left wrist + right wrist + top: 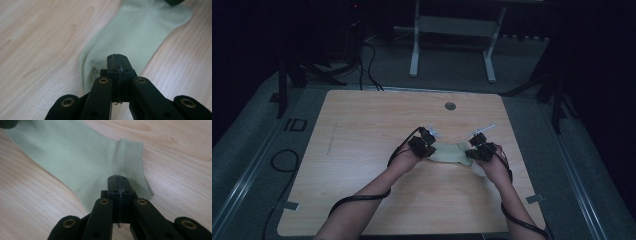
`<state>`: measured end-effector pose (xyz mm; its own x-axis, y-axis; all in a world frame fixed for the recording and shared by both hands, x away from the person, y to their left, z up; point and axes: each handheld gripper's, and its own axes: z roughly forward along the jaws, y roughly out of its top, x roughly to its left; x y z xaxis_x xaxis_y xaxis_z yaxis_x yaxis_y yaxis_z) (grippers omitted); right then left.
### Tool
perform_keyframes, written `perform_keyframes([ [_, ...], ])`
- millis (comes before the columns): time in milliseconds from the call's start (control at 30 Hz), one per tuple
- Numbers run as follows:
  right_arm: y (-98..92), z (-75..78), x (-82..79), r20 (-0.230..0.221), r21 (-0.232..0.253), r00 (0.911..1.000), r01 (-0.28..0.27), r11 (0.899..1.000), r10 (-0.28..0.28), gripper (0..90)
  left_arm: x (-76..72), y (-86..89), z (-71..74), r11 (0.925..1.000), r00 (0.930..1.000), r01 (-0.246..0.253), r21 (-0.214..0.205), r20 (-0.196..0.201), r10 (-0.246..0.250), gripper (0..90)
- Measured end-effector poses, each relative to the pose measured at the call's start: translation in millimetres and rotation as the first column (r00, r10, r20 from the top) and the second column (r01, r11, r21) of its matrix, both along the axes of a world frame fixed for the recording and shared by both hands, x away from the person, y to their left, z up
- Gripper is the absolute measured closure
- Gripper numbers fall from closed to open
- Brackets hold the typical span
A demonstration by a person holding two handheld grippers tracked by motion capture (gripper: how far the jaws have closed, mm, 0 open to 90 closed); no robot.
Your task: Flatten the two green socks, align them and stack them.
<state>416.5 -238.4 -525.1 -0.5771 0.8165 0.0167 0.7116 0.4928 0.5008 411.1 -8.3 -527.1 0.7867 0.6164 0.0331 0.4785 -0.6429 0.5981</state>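
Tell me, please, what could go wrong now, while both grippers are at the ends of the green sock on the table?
1. The left gripper looks shut near the toe end of the sock. I cannot tell how much fabric it holds, so the sock may slip out if lifted.
2. The right gripper is closed beside the ribbed cuff. Pulling the hands apart may stretch the knit.
3. Both fingers sit low on the table and may scrape the wood.

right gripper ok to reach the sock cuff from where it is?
Probably yes. The right gripper sits with jaws shut right at the sock, beside the ribbed cuff; nothing lies between, only bare table.
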Motion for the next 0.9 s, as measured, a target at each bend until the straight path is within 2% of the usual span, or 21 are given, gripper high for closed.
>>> perform_keyframes([
  [133,-2.7,-9.7,3.7,-0.016,-0.015,0.9998,0.015,1.0,-0.015,89.8,3.8,1.4,-14.9,0.9993,0.9996,-0.021,0.03,-0.016,0.022,89.5],
  [167,-4.4,-11.7,4.4,-0.016,-0.004,0.9997,0.018,1.0,-0.018,89.8,3.8,2.9,-18.3,0.9991,0.9997,-0.015,0.04,-0.021,0.016,89.4],
  [233,-5.2,-11.9,4.2,-0.017,0.003,0.9997,0.016,1.0,-0.016,89.8,4.0,8.1,-18.3,0.9994,0.9989,-0.03,0.016,-0.036,0.031,89.5],
  [400,1.7,-12.4,1.5,-0.011,0.001,0.9999,-0.007,1.0,0.007,89.7,-2.6,18.1,-18.9,0.9988,0.998,-0.048,0.011,-0.042,0.048,89.4],
  [500,8.7,-13.4,1.0,-0.002,0.011,0.9999,-0.012,1.0,0.012,89.7,-6.5,26.3,-19.3,0.9985,0.9973,-0.054,0.002,-0.049,0.054,89.4],
  [633,18.0,-13.8,2.4,-0.012,0.03,0.9994,-0.034,0.999,0.034,89.2,-9.4,40.0,-19.4,0.9969,0.9952,-0.078,-0.006,-0.06,0.077,89.3],
  [900,36.2,-13.7,6.9,-0.01,0.019,0.9981,-0.061,0.998,0.061,88.7,-13.3,54.9,-20.9,0.995,0.9933,-0.098,-0.018,-0.063,0.097,89.3],
])
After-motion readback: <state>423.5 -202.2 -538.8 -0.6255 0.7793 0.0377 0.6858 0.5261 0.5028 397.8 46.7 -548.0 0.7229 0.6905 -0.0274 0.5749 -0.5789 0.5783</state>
